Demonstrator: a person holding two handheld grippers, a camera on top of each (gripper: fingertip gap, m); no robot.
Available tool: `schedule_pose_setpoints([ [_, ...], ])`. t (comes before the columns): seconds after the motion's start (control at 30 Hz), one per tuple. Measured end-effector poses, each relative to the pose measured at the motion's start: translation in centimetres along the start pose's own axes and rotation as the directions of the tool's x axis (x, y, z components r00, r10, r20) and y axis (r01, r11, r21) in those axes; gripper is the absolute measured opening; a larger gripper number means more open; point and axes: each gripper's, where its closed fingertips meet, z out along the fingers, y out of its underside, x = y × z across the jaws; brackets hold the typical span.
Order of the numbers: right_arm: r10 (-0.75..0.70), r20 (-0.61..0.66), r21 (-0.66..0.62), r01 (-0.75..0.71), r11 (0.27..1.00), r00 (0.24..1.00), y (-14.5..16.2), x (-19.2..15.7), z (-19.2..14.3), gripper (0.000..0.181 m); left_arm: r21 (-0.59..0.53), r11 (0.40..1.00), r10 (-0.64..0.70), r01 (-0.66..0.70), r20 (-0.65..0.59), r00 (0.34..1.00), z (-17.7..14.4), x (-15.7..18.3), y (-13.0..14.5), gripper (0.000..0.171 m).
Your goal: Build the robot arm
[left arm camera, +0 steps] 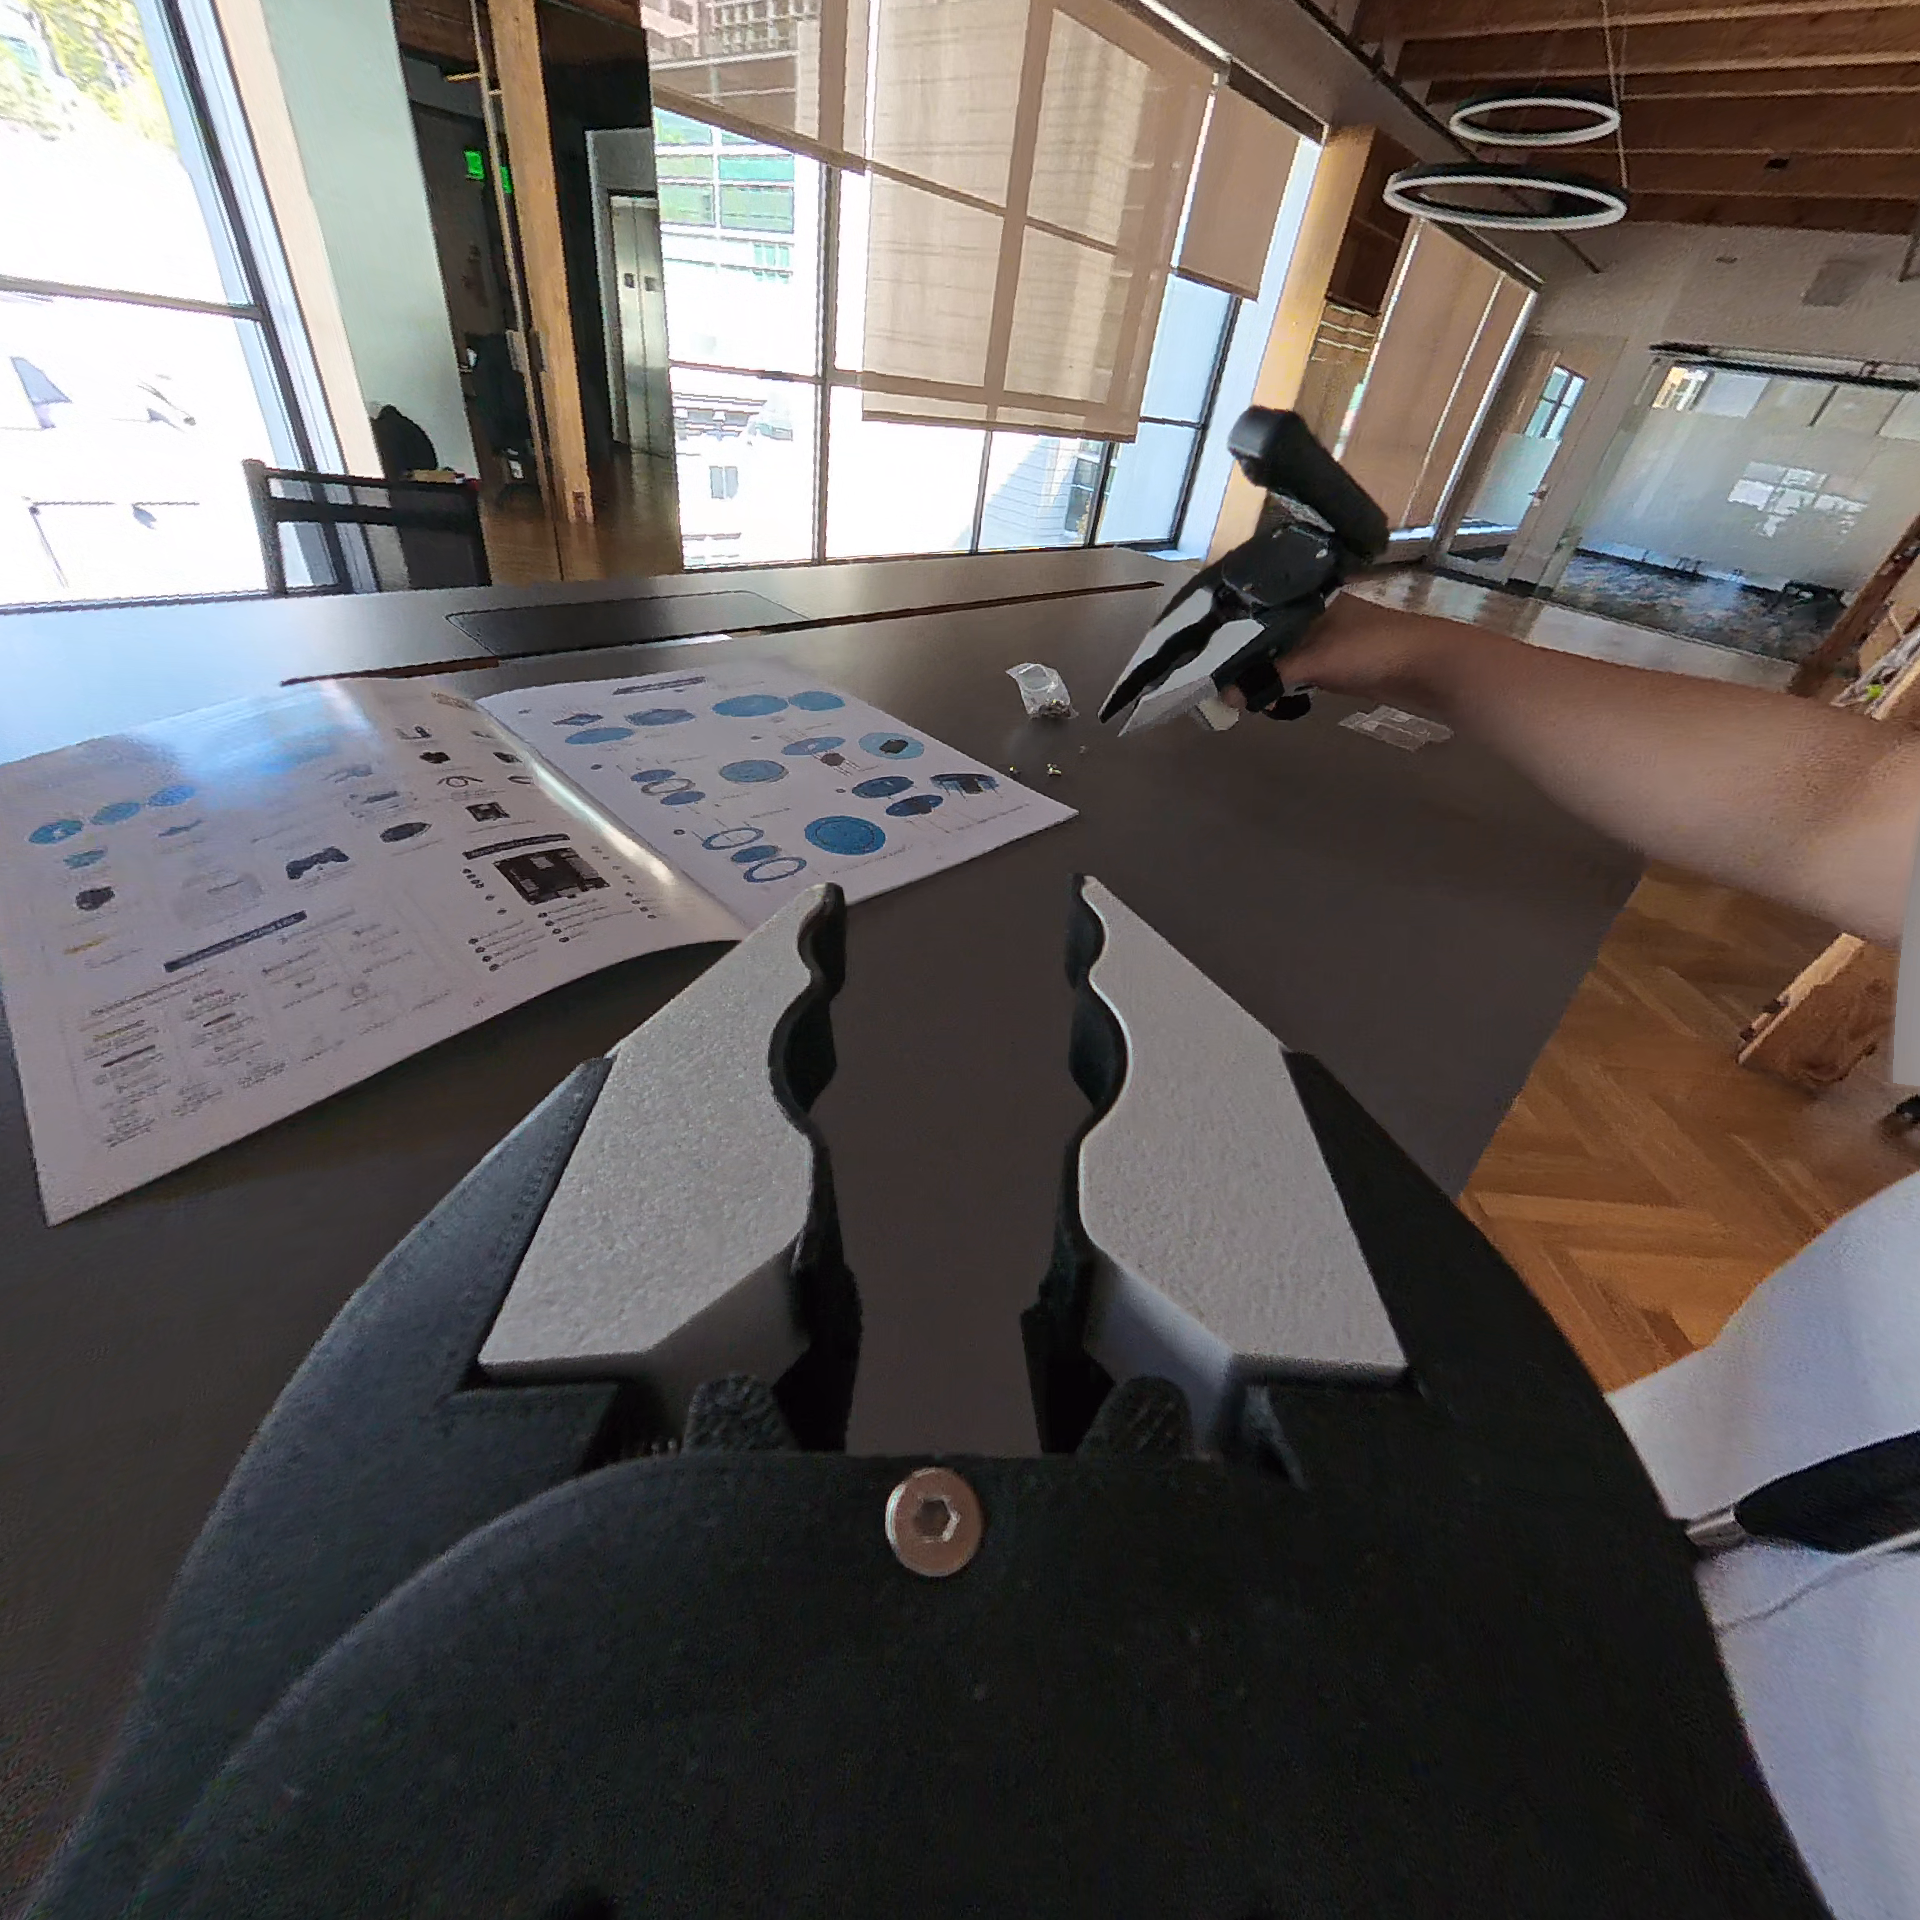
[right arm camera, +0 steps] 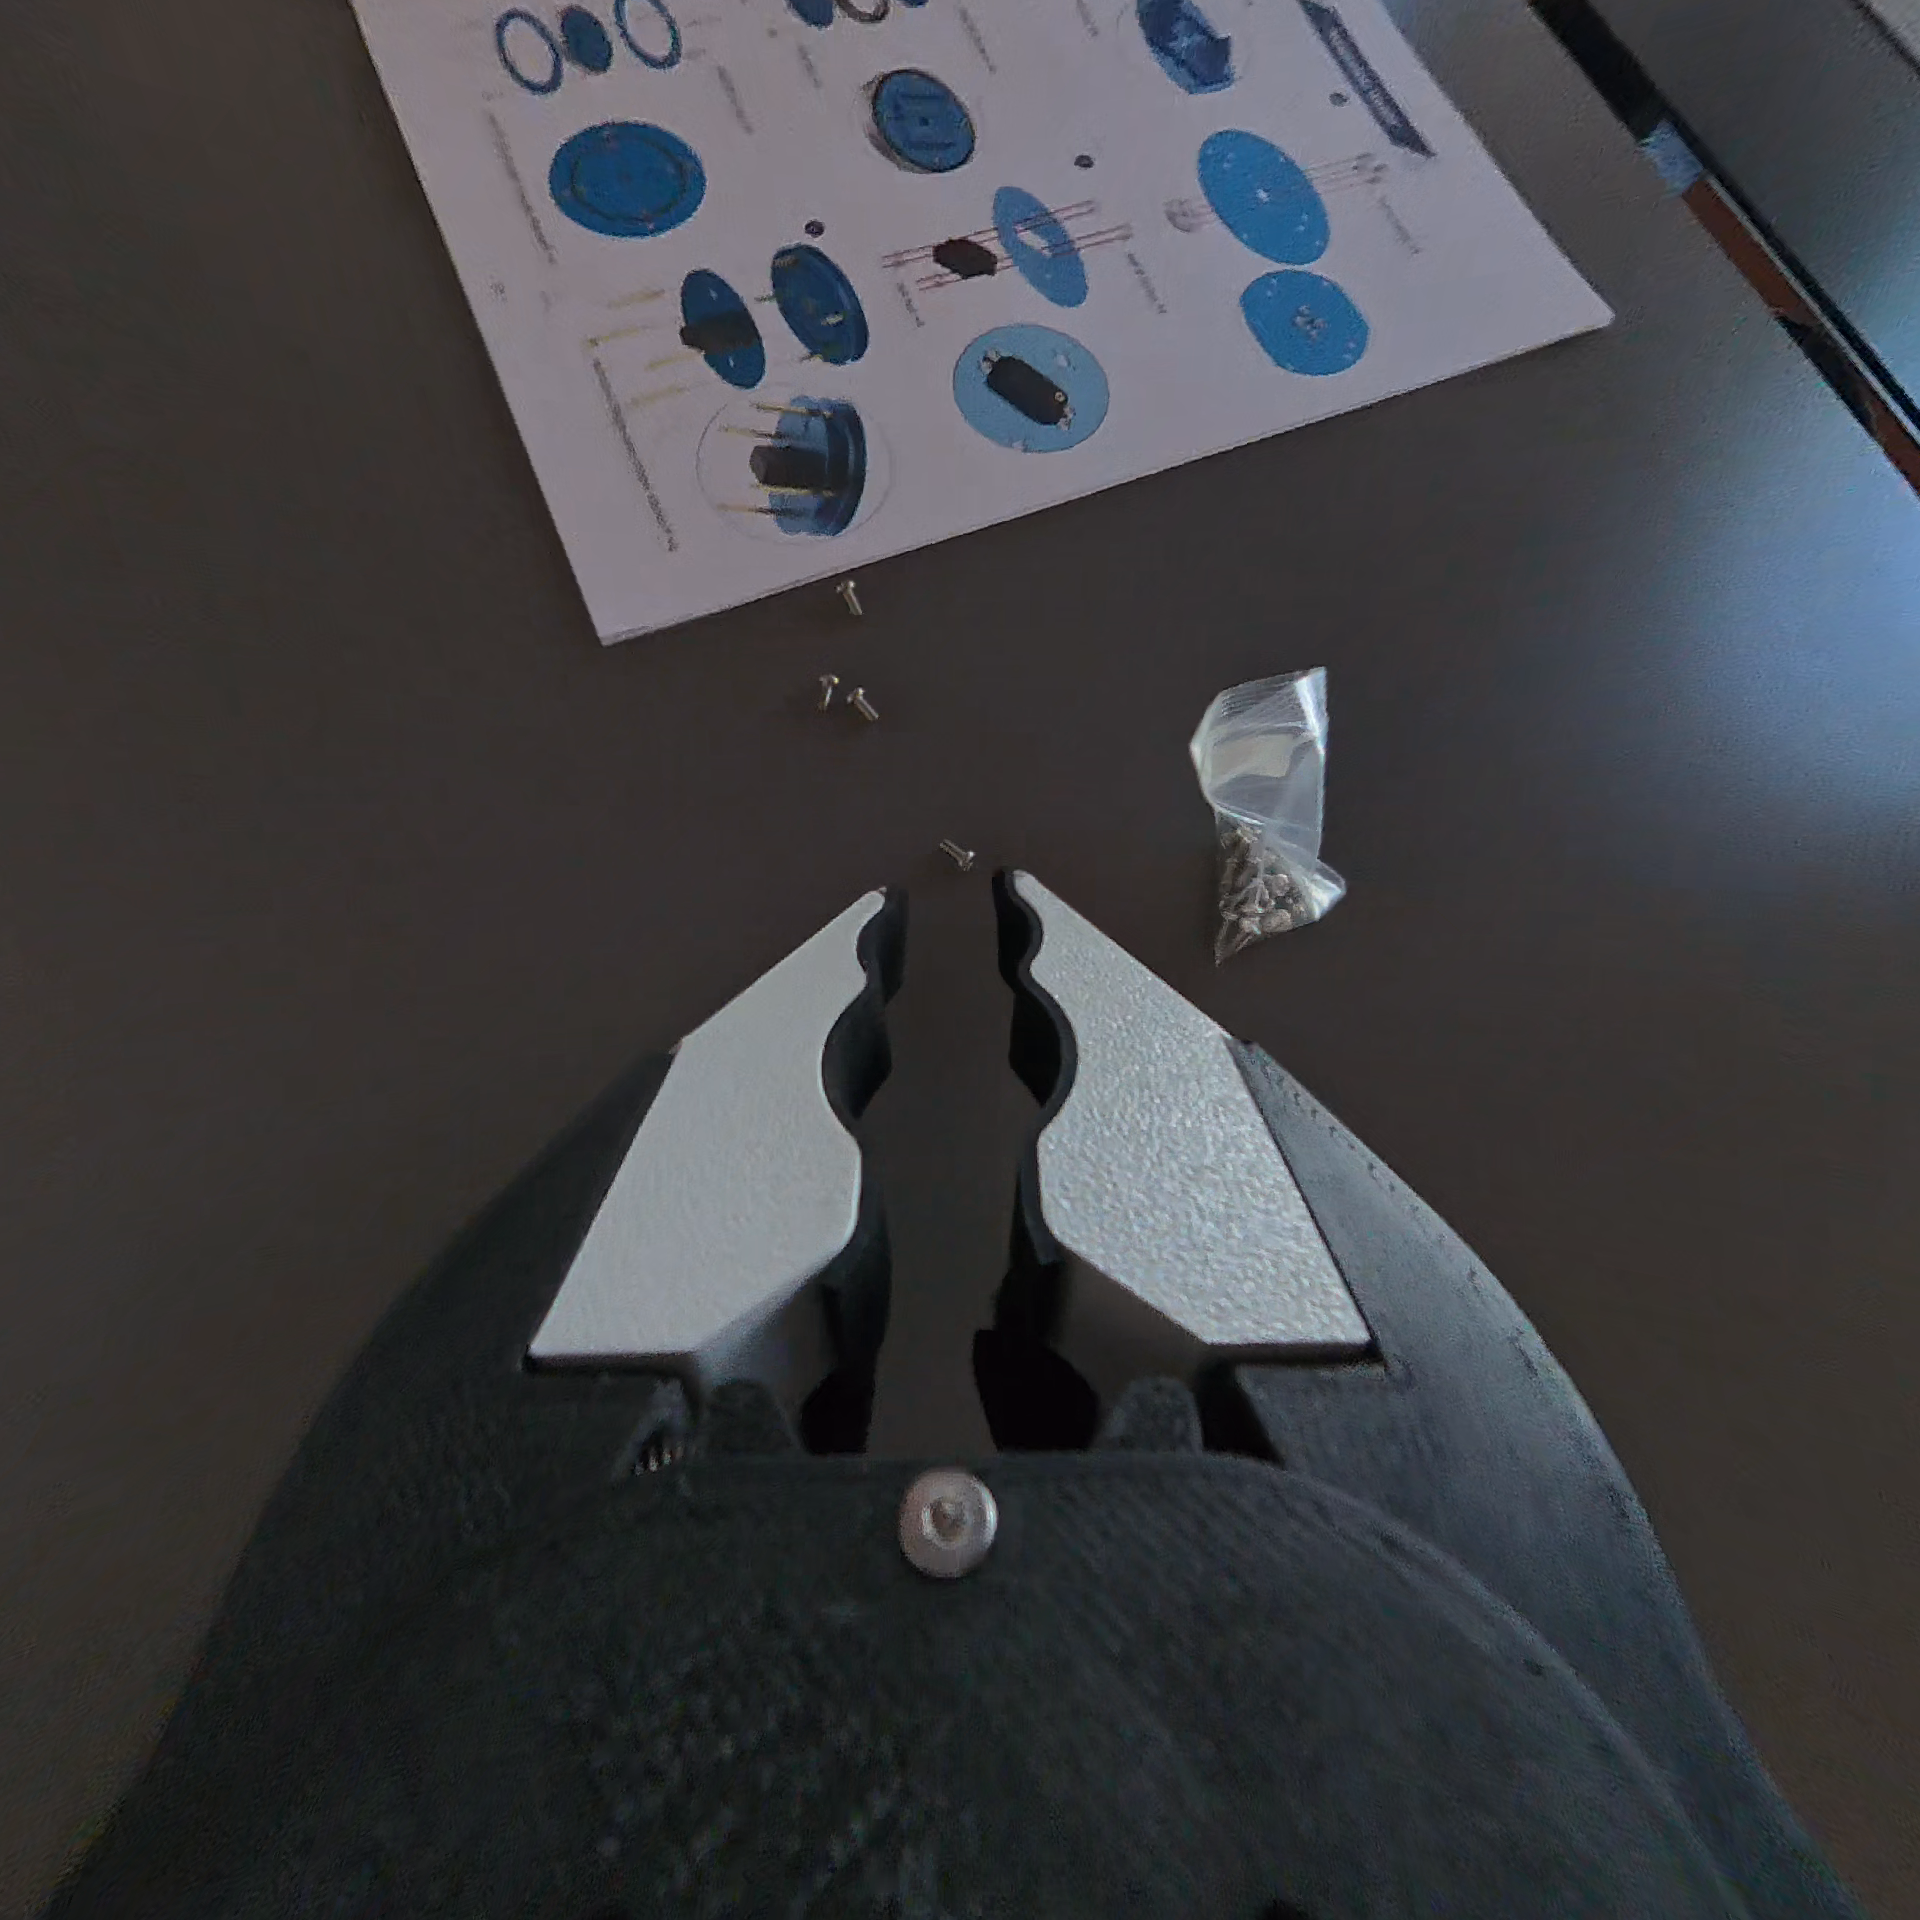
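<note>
right hand-held gripper (right arm camera: 948,883) is hovering low over the dark bench (right arm camera: 312,727), its two fingers parted by a narrow gap with nothing between them. i am pointing it at a single loose screw (right arm camera: 957,855), which is lying just beyond the fingertips, almost centred on the gap and a touch toward the right finger. that screw's long axis is running slantwise across my line of reach, head toward the right. farther along the same line two more screws (right arm camera: 844,698) are lying close together, and another screw (right arm camera: 850,596) is sitting just short of the edge of the open booklet (right arm camera: 1039,312). off to the right of my fingers, apart from them, a small clear bag (right arm camera: 1273,821) is slumping on the bench with a heap of screws in its bottom.

my left hand-held gripper (left arm camera: 956,904) is hanging well back from all this, fingers spread wide and empty, above bare bench beside the near corner of the booklet (left arm camera: 416,883). from that side the scattered screws (left arm camera: 1055,769) are lying far ahead and to the right, so the right hand-held gripper (left arm camera: 1127,722) is plainly the nearer one.
</note>
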Motion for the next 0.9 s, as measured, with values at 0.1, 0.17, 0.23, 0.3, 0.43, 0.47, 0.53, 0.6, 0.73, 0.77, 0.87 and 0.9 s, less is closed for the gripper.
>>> schedule_pose_setpoints([
  [0.1, -0.073, 0.084, -0.025, 0.076, 0.997, 0.994, 0.6, 0.5, 0.6, 0.018, -0.009, 1.000, 0.003, -0.003, 0.047, 0.999, 2.0, 0.9, 0.1, 0.041],
  [0.17, -0.108, 0.145, -0.029, 0.114, 0.993, 0.984, 0.7, 0.5, 1.1, 0.019, -0.016, 1.000, 0.010, -0.009, 0.070, 0.997, 3.3, 1.6, 0.0, 0.040],
  [0.23, -0.150, 0.204, -0.045, 0.162, 0.986, 0.967, 0.8, 0.3, 1.5, 0.021, -0.025, 1.000, 0.018, -0.016, 0.078, 0.997, 4.7, 2.4, 0.0, 0.040],
  [0.3, -0.168, 0.242, -0.042, 0.183, 0.982, 0.956, 0.4, 0.3, 1.8, 0.021, -0.036, 0.999, 0.030, -0.027, 0.091, 0.995, 6.2, 2.9, -0.1, 0.040],
  [0.43, -0.170, 0.334, -0.036, 0.193, 0.980, 0.927, 0.2, -0.3, 2.2, 0.011, -0.072, 0.996, 0.061, -0.055, 0.075, 0.995, 9.4, 3.6, -0.7, 0.040],
  [0.47, -0.163, 0.365, -0.034, 0.188, 0.982, 0.917, 0.3, -0.5, 2.1, 0.005, -0.071, 0.996, 0.067, -0.063, 0.065, 0.996, 10.2, 3.8, -0.9, 0.040],
  [0.53, -0.147, 0.387, -0.027, 0.171, 0.985, 0.910, 0.2, -0.5, 2.2, 0.004, -0.068, 0.995, 0.077, -0.075, 0.038, 0.996, 11.7, 4.3, -1.2, 0.039],
  [0.6, -0.186, 0.391, -0.018, 0.209, 0.978, 0.901, 0.1, -0.5, 2.2, 0.004, -0.069, 0.994, 0.084, -0.084, 0.006, 0.996, 13.2, 4.7, -1.5, 0.039],
  [0.73, -0.292, 0.363, 0.038, 0.299, 0.954, 0.885, -2.4, -1.1, 2.3, 0.004, -0.164, 0.979, 0.115, -0.123, -0.057, 0.992, 16.8, 4.0, -1.2, 0.038],
  [0.77, -0.290, 0.365, 0.052, 0.292, 0.955, 0.885, -3.0, -1.4, 2.3, 0.004, -0.191, 0.973, 0.122, -0.133, -0.068, 0.990, 17.8, 3.6, -1.2, 0.038],
  [0.87, -0.319, 0.333, 0.080, 0.311, 0.947, 0.887, -3.7, -1.6, 2.5, 0.004, -0.228, 0.961, 0.140, -0.154, -0.076, 0.987, 20.7, 1.7, -2.4, 0.038],
  [0.9, -0.342, 0.318, 0.083, 0.334, 0.939, 0.884, -3.6, -1.6, 2.4, 0.004, -0.227, 0.963, 0.131, -0.147, -0.084, 0.988, 21.6, 1.2, -2.9, 0.037],
])
